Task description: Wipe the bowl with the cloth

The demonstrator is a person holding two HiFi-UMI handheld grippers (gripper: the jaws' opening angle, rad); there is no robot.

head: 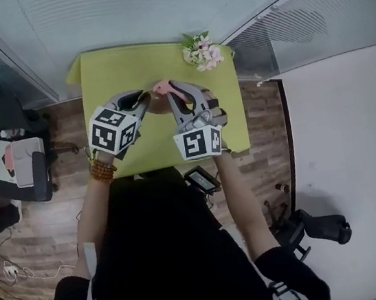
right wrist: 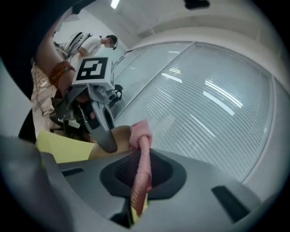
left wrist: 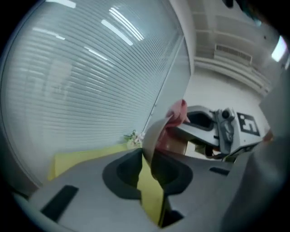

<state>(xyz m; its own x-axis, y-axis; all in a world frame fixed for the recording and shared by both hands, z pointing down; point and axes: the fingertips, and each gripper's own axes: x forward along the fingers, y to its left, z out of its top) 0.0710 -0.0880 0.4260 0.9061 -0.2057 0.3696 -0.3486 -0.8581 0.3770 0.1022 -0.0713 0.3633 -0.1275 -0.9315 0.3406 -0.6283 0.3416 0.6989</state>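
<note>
The left gripper [left wrist: 147,165] pinched the round brown bowl's [left wrist: 152,135] rim. The right gripper [right wrist: 138,174] pinched the pink woven cloth [left wrist: 177,111] at the bowl's 1 o'clock

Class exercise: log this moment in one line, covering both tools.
left tool: shut on bowl rim | right tool: shut on pink cloth | cloth at bowl rim, both held above yellow table
</note>
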